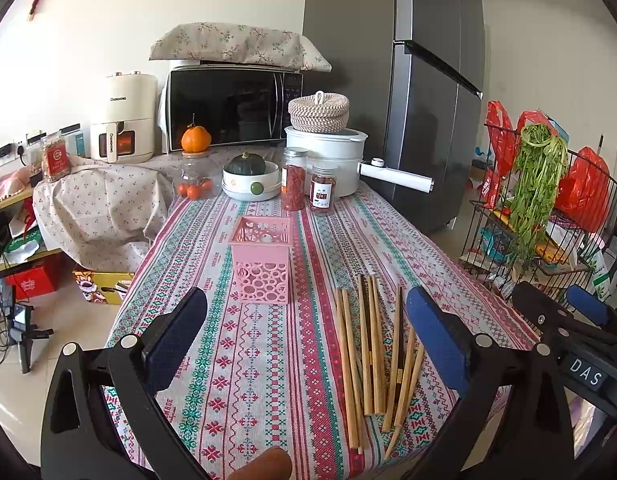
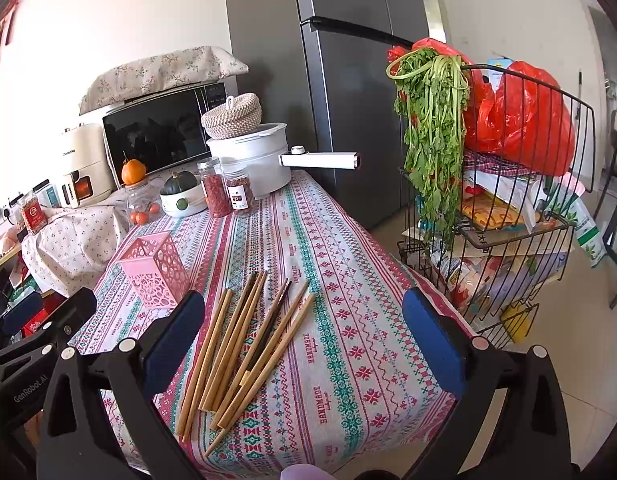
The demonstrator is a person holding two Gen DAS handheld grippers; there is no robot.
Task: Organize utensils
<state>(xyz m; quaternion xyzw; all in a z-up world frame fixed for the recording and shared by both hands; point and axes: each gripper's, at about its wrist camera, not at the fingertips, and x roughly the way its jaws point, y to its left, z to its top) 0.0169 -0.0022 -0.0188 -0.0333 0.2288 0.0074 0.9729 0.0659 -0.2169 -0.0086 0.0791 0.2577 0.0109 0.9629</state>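
Surface (image 1: 268,360) under a patterned cloth of red, green and white bands carries everything here. Pink holder (image 1: 262,258), perforated with round holes, stands upright and serves as the landmark. Wooden chopsticks (image 1: 372,352) lie loose in a rough row on the cloth, to the right of the holder and nearer the cameras, apart from it. Beyond the holder stand two spice jars (image 1: 306,186), a white pot (image 1: 332,160) with a woven basket (image 1: 318,112) on top, and a bowl holding a dark green squash (image 1: 246,164). Farther back sit a microwave (image 1: 232,110) under a floral cover and a cream air fryer (image 1: 124,118). A dark refrigerator (image 1: 424,100) rises behind and to the right. Far right of the holder, off the surface, a wire rack (image 2: 508,208) holds red bags and hanging greens (image 2: 432,128). The left claw (image 1: 306,348) is spread wide, empty, above the cloth. The right claw (image 2: 304,344) is likewise spread, empty, over the chopsticks.
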